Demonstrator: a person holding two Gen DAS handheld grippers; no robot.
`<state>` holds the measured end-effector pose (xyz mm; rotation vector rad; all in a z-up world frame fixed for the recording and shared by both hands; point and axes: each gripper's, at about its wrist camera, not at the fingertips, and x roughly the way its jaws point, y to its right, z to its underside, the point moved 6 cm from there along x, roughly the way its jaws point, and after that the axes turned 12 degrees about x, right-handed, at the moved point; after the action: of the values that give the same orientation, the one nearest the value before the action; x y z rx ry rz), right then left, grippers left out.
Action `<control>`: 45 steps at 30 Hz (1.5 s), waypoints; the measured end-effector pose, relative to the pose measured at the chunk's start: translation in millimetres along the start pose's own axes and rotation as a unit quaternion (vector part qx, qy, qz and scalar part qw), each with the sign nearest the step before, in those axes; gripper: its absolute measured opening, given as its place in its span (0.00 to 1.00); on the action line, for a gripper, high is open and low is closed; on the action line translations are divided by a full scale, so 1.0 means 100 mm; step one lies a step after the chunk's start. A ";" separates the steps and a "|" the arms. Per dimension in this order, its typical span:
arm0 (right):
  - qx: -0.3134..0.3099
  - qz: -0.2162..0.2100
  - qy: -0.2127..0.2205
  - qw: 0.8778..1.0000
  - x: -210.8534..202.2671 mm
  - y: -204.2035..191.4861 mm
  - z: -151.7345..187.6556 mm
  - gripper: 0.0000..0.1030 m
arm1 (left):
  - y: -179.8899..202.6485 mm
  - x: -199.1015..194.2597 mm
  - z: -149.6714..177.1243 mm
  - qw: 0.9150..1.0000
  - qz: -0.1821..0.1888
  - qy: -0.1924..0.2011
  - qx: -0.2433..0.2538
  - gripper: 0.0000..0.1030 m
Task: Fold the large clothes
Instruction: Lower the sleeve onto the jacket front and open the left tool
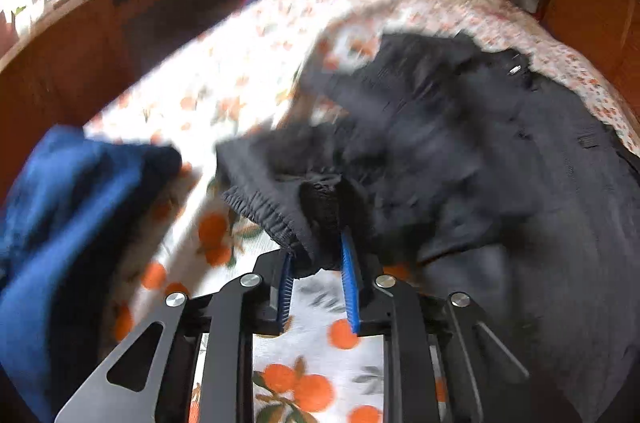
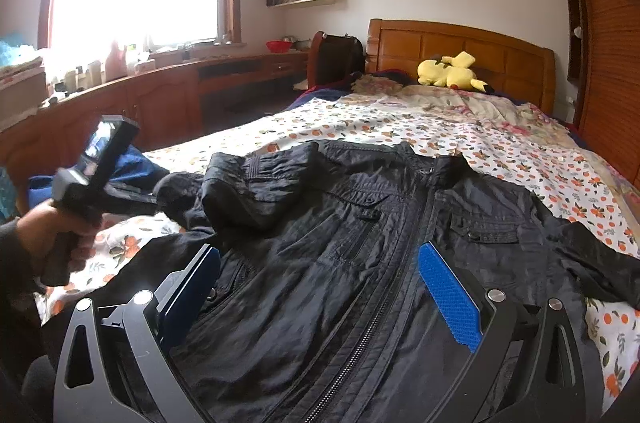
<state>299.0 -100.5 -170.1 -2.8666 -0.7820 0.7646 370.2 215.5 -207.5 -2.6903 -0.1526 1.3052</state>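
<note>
Left tongs (image 1: pixel 320 255) clamp the jacket (image 2: pixel 360 243) cuff (image 1: pixel 280 219); right tongs (image 2: pixel 320 287), wide, hover over its front on the bed (image 2: pixel 400 119).

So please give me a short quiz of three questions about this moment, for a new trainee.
1. True or false: the left gripper is shut on the elastic cuff of the black jacket.
2. The right gripper is: A) open above the jacket, B) shut on the zipper, C) out of view.
3. Fill in: the yellow plush toy lies near the wooden ____ of the bed.

Key: 1 true; 2 A; 3 headboard.
</note>
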 end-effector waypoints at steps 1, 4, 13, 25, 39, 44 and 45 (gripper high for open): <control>0.001 0.001 0.001 1.000 -0.01 0.02 -0.01 0.93 | 0.05 -0.08 -0.07 1.000 -0.001 0.010 0.007 0.20; 0.006 0.004 0.005 1.000 -0.05 0.09 -0.04 0.93 | 0.29 -0.43 -0.30 0.998 0.002 0.048 0.028 0.18; 0.028 0.022 0.016 0.999 -0.23 0.46 -0.10 0.93 | 1.10 -1.15 -0.71 0.989 0.037 0.124 0.077 0.13; 0.051 0.042 0.027 0.997 -0.40 0.78 -0.13 0.93 | 1.81 -1.47 -0.62 0.978 0.064 0.154 0.122 0.11; 0.042 0.037 0.008 0.998 -0.31 0.65 0.01 0.93 | 1.61 -1.45 0.06 0.979 0.074 0.164 0.090 0.60; 0.035 0.017 -0.006 0.999 -0.15 0.46 0.04 0.93 | 1.41 -1.37 0.29 0.982 0.066 0.156 0.082 0.68; 0.033 0.014 -0.009 0.999 -0.12 0.42 0.05 0.93 | 1.36 -1.36 0.33 0.983 0.065 0.154 0.079 0.70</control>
<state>307.4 -143.2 -177.0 -2.8212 -0.7069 0.8049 263.9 63.7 -146.7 -2.7587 0.1583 0.8687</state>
